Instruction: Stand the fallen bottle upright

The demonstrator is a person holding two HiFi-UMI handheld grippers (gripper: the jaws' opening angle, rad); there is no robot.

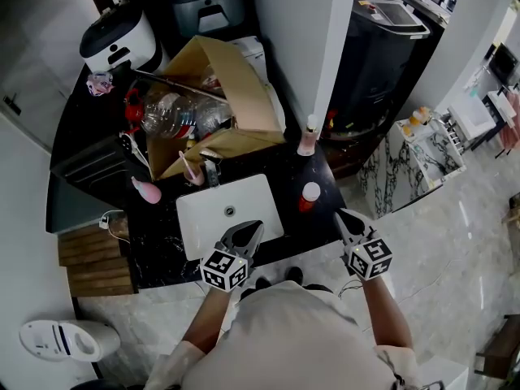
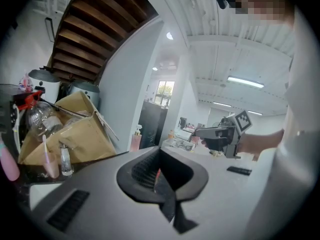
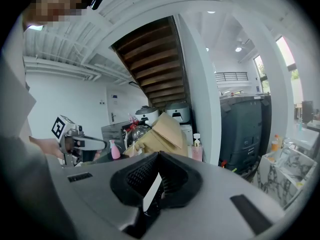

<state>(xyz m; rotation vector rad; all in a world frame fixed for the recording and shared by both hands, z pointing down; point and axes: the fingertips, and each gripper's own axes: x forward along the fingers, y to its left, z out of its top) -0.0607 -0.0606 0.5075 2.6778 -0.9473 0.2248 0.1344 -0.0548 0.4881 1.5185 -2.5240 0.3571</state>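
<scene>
Both my grippers are empty. My left gripper [image 1: 254, 226] has its jaws together with only a thin slit between them, and nothing is held. My right gripper [image 1: 341, 215] is the same, pads closed on air.

I hold both just above the front edge of the black stone counter [image 1: 162, 250], tipped slightly down, one on each side of the white rectangular sink [image 1: 244, 201]. My guess is they sit there to keep clear of the bottles while keeping them in sight.

The likely task thing is the small red bottle with a white cap [image 1: 309, 195]. It is on the counter just right of the sink and near my right gripper. From above the cap faces up with the red body under it, so it reads as upright already. I cannot tell who stood it there.

A pink plastic bottle [image 1: 146, 190] left of the sink also looks upright in the right gripper view. A pale pump bottle [image 1: 308, 136] stands at the back by the white pillar.

The only bottles on their sides are the clear plastic bottles [image 1: 166, 112] in the open brown cardboard box [image 1: 236, 80]. They look dumped there as storage, not as the target.

I see no bottle lying flat on the counter. If the red one is the target, it stands as the task wants.
</scene>
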